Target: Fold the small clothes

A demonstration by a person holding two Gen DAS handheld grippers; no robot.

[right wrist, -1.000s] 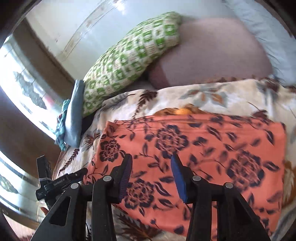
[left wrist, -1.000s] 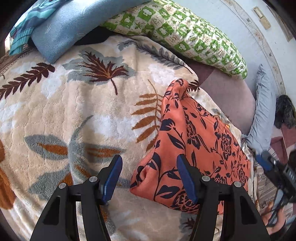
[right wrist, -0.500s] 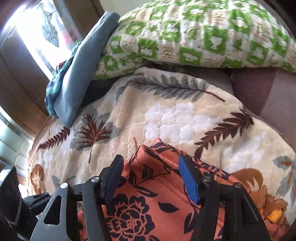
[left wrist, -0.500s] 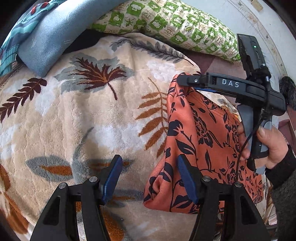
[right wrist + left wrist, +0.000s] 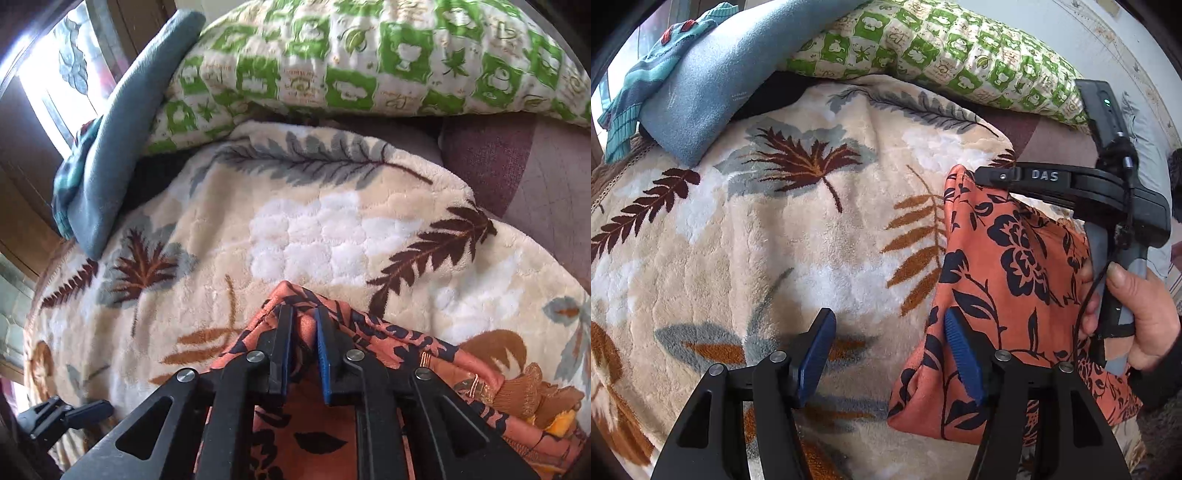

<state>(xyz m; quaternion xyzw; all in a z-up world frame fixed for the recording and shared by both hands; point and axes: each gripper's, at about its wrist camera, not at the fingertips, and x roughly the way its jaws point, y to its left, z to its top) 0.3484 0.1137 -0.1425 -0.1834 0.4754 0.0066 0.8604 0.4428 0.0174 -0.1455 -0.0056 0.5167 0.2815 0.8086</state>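
Note:
An orange garment with dark flowers (image 5: 1015,266) lies folded on the leaf-patterned blanket (image 5: 775,240). My right gripper (image 5: 303,317) is closing its jaws on the garment's far corner (image 5: 295,295), and a ridge of the fabric is pinched between the blue pads. In the left wrist view the right gripper (image 5: 979,175) sits at that same corner, held by a hand (image 5: 1145,317). My left gripper (image 5: 890,354) stands open above the garment's near corner. Its right pad (image 5: 960,350) is over the fabric and its left pad over bare blanket.
A green-and-white pillow (image 5: 942,48) and a folded blue cloth (image 5: 720,74) with a teal knit (image 5: 639,81) border the blanket's far side. A mustard-brown knit item (image 5: 524,387) pokes out beside the garment. The left gripper's tip (image 5: 66,413) shows low left.
The right gripper swung across to the garment's far corner, came down, opened wide and then closed on the fabric. The left gripper stayed open near the near corner.

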